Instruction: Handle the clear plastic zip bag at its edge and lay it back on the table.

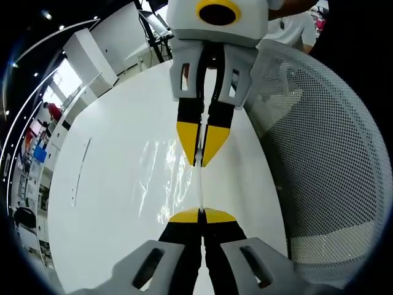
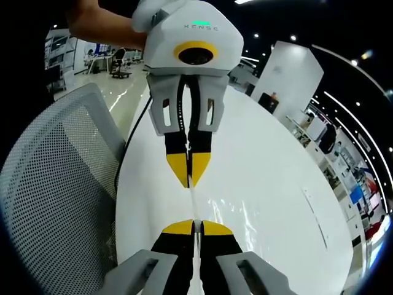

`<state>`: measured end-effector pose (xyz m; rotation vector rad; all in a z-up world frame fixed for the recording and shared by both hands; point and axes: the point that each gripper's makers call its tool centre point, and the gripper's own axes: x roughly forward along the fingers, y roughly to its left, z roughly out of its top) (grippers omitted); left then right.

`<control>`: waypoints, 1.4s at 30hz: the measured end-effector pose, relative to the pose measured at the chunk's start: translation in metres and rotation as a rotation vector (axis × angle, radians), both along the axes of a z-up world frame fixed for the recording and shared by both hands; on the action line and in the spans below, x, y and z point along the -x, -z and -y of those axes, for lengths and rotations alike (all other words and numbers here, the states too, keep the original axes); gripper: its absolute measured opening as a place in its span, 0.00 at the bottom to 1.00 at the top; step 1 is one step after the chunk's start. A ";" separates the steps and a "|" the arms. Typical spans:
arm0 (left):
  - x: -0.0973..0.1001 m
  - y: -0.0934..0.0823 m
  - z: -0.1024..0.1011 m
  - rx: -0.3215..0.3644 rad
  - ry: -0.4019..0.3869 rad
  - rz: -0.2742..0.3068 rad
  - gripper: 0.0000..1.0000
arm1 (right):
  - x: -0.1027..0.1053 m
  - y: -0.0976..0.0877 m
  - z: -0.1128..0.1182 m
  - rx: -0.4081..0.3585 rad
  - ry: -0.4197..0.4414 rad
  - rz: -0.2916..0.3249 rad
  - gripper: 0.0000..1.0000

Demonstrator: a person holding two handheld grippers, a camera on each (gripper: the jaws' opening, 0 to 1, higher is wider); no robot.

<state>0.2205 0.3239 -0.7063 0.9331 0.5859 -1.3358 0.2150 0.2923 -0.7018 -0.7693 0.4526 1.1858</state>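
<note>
Now my left tongs (image 1: 201, 212) and right tongs (image 2: 195, 222) are both clenched on the clear zip bag's (image 1: 166, 178) edge. I hold it stretched between them above the white bench (image 1: 110, 203).

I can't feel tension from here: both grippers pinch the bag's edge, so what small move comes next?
Probably lower both together. The left gripper and right gripper are shut on the clear plastic zip bag, its edge taut between them, its body already draping onto the white table.

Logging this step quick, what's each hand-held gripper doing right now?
Left hand-held gripper: closed on the edge of the clear zip bag.
Right hand-held gripper: closed on the same bag edge.
</note>
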 end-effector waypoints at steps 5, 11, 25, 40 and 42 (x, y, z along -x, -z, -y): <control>0.000 0.000 -0.002 0.000 -0.001 0.005 0.00 | 0.000 0.000 0.001 0.001 0.002 0.000 0.00; -0.002 0.000 -0.001 0.001 -0.008 0.011 0.00 | -0.001 0.000 0.002 0.000 0.005 0.001 0.00; -0.003 -0.005 0.000 0.002 -0.010 0.026 0.00 | -0.002 -0.004 0.003 -0.020 0.017 0.012 0.00; -0.003 -0.005 -0.001 0.009 -0.021 0.024 0.00 | -0.003 -0.004 0.001 -0.018 0.011 0.010 0.00; -0.004 -0.005 -0.002 0.009 -0.022 0.023 0.00 | -0.003 -0.004 0.001 -0.019 0.011 0.010 0.00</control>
